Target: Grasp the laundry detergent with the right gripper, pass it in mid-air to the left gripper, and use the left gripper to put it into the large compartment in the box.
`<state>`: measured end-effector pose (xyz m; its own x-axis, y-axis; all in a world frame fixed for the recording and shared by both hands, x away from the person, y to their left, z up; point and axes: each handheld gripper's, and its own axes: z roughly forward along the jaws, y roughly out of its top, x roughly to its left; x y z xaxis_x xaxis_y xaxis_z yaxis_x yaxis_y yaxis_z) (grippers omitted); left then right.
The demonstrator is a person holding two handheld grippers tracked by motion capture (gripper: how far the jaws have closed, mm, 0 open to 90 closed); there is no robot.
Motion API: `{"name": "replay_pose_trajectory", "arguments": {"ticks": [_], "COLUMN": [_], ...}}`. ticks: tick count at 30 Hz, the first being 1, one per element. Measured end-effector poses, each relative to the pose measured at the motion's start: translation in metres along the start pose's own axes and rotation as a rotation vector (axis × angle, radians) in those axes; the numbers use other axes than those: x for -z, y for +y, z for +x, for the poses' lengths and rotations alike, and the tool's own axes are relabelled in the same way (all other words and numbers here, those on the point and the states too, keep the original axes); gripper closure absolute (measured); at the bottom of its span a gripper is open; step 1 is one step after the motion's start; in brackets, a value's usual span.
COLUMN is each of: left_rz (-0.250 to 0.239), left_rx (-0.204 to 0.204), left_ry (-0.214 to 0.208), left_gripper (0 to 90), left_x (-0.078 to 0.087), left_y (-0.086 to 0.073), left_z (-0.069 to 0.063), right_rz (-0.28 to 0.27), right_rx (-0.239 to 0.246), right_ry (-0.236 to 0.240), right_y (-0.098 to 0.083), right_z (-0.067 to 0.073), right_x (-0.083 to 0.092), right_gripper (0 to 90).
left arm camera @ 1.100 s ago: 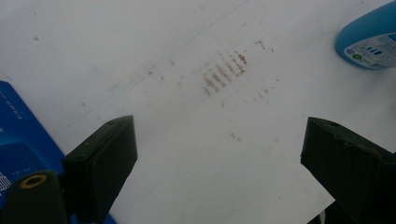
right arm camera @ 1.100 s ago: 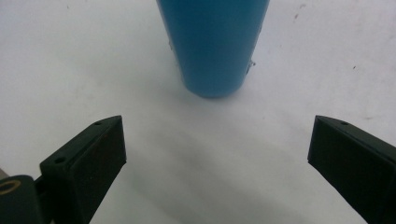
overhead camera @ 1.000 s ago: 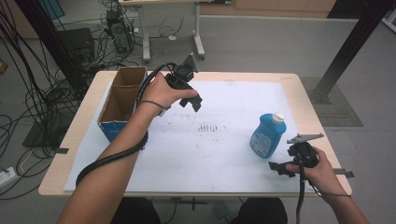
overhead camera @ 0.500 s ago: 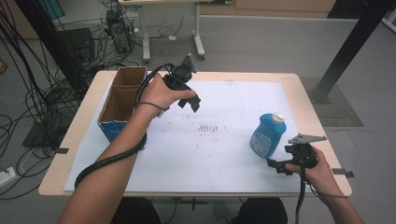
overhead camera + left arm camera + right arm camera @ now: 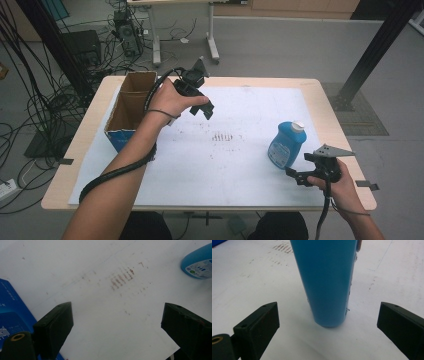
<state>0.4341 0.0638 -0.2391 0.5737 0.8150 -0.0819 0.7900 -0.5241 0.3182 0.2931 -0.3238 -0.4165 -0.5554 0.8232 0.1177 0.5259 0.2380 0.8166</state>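
We hold a two-jaw gripper in each hand over a white-covered table (image 5: 250, 165). Our right gripper (image 5: 306, 174) has its jaws spread wide, with the blue bottle (image 5: 284, 146) standing upright just ahead of them, centred between the jaws but not touched. Our left gripper (image 5: 204, 107), well apart from the bottle, is raised above the table with its jaws also spread and empty. Just beside it, on its outer side, sits an open cardboard box (image 5: 129, 107); what we see of its inside looks empty. The bottle, white-capped, looks like smooth rigid plastic, probably light to moderate in weight and slightly slippery. We judge the broad lower body the best place to grip, squarely across its narrower sides
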Motion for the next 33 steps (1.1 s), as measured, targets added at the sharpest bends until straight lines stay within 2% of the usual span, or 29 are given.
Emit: {"name": "replay_pose_trajectory", "arguments": {"ticks": [7, 18, 33], "left_rz": [0.0, -0.009, -0.006], "left_rx": [0.007, 0.015, 0.016], "left_ry": [0.013, 0.008, 0.007], "left_gripper": [10.9, 10.9, 10.6], "left_x": [0.001, 0.004, 0.004], "left_y": [-0.003, -0.005, -0.005], "left_z": [0.001, 0.003, 0.001], "right_rz": [-0.057, -0.133, -0.225], "right_rx": [0.01, 0.06, 0.062], "right_ry": [-0.004, -0.012, 0.001], "right_y": [-0.005, -0.012, -0.017], "right_z": [0.0, 0.002, 0.002], "right_x": [-0.002, -0.006, -0.008], "right_gripper": [3.8, 3.1, 2.1]}}
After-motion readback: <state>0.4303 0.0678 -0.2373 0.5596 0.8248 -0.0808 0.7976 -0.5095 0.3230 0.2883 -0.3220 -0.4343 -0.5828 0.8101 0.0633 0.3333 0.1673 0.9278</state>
